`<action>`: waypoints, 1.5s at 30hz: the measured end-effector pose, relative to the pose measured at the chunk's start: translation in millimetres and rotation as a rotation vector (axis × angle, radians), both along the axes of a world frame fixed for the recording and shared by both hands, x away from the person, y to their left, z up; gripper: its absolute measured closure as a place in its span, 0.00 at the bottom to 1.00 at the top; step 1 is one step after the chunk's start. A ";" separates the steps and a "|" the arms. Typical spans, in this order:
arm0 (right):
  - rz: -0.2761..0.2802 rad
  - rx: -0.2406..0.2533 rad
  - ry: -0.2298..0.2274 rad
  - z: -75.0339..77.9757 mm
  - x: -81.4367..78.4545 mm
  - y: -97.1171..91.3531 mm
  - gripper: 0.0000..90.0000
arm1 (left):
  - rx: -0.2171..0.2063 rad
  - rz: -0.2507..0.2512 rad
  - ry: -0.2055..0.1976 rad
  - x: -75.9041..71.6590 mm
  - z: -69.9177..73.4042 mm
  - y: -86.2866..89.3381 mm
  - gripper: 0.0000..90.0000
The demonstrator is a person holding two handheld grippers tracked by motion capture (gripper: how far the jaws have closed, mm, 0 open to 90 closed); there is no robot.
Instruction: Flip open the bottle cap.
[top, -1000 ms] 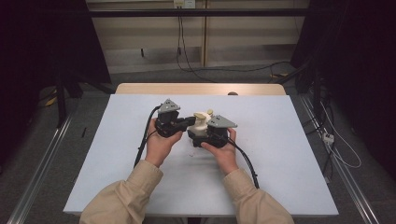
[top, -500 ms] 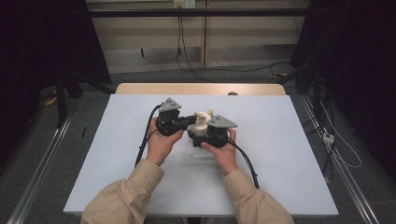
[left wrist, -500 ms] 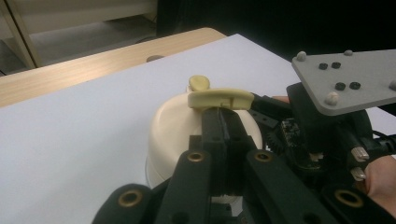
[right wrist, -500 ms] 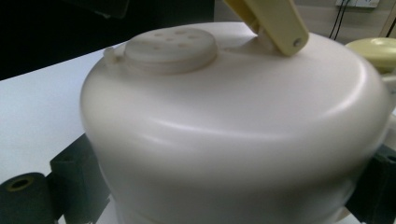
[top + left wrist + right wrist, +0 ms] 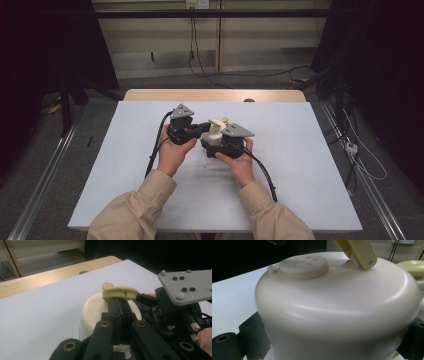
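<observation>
A cream dome-shaped pot (image 5: 214, 134) with a yellowish handle (image 5: 119, 292) stands at the middle of the white table (image 5: 300, 150). My right gripper (image 5: 215, 142) is shut on the pot's body (image 5: 332, 315), with one black jaw at each side of it. A round cap with small holes (image 5: 303, 265) sits on the pot's top. My left gripper (image 5: 202, 127) comes in from the left. Its jaws are pressed together and their tips (image 5: 118, 302) touch the underside of the yellowish handle. I cannot tell whether they pinch a part of it. A grey plate (image 5: 187, 286) tops the right gripper.
A wooden board (image 5: 215, 95) runs along the table's far edge. Black cables (image 5: 155, 150) trail from both grippers over the table toward the person. Beige sleeves (image 5: 135, 210) enter from the bottom. Metal rails (image 5: 45, 180) and floor cables flank the table.
</observation>
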State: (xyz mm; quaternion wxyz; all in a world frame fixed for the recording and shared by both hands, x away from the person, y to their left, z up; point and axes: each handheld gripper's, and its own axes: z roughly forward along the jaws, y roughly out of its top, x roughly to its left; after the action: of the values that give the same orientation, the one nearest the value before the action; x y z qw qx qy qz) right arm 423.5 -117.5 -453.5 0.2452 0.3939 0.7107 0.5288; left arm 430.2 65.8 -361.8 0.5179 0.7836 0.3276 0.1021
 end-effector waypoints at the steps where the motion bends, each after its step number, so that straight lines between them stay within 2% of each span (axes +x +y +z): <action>1: 0.000 0.000 0.000 0.0 0.0 0.0 0.08 | 0.000 0.000 0.000 0.1 0.0 0.0 1.00; 12: 0.000 0.000 0.000 0.1 0.0 0.0 0.08 | -0.005 0.002 0.000 1.5 -0.5 -1.6 1.00; 30: 0.000 -0.001 0.000 0.1 0.0 0.0 0.08 | 0.005 -0.004 -0.006 6.8 6.6 -6.6 1.00; 45: 0.001 0.000 0.001 0.1 0.0 -0.1 0.08 | -0.001 0.003 0.001 9.6 5.5 -8.3 1.00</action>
State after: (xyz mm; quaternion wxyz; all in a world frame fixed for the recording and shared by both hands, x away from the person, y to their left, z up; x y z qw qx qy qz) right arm 423.5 -117.6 -453.5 0.2448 0.3939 0.7109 0.5288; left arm 439.8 57.5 -356.3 0.5179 0.7829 0.3291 0.1027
